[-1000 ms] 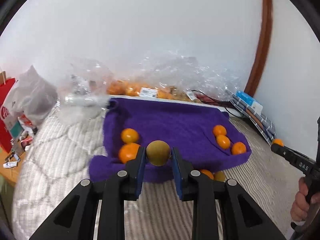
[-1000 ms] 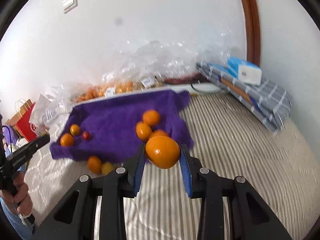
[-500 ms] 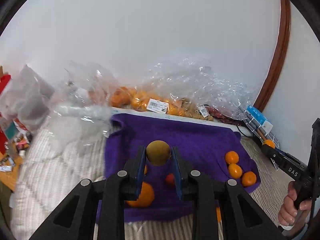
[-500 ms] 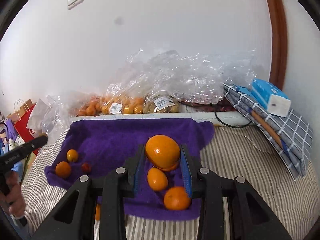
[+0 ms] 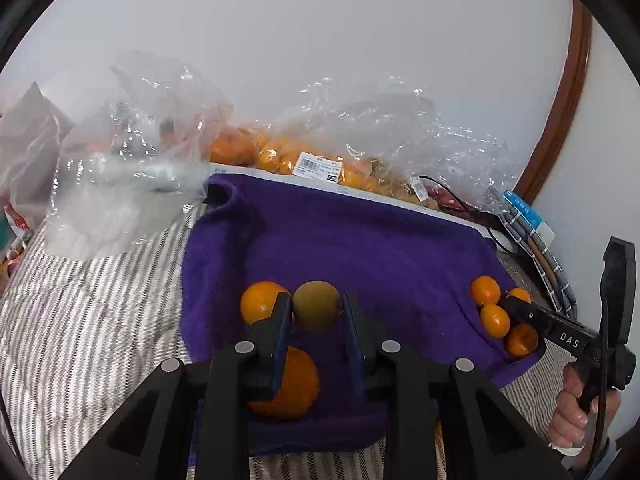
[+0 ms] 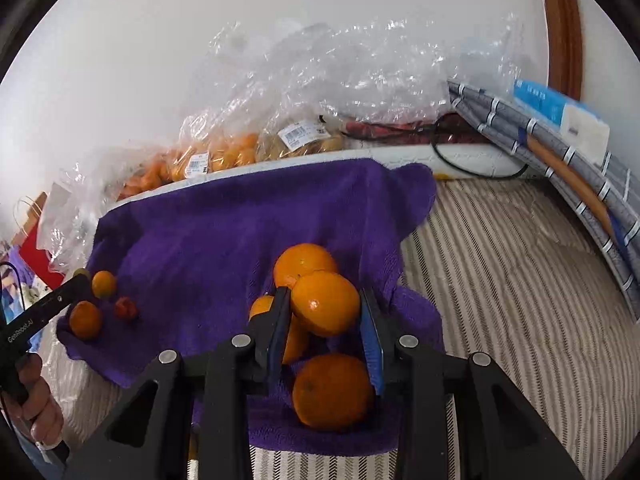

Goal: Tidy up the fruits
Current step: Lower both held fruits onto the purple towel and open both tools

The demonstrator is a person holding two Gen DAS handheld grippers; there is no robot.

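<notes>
A purple towel (image 5: 360,248) lies on the striped bed. My left gripper (image 5: 316,314) is shut on a greenish-brown round fruit (image 5: 317,305), held low over the towel's near left part, next to two oranges (image 5: 260,302). My right gripper (image 6: 325,312) is shut on an orange (image 6: 325,303), held just above a cluster of oranges (image 6: 332,390) at the towel's (image 6: 224,232) near right end. That cluster (image 5: 496,320) shows in the left wrist view too. In the right wrist view, two small oranges (image 6: 85,319) and a small red fruit (image 6: 126,307) lie at the towel's left end.
Clear plastic bags of oranges (image 5: 280,156) and other fruit line the wall behind the towel. A folded checked blanket with a blue box (image 6: 560,120) lies at the right. A black cable (image 6: 472,168) runs behind the towel. A red paper bag (image 6: 36,256) stands at the far left.
Both grippers have moved forward and down over the towel, each still holding its fruit. The left now sits beside the left oranges; the right sits over the right cluster.
</notes>
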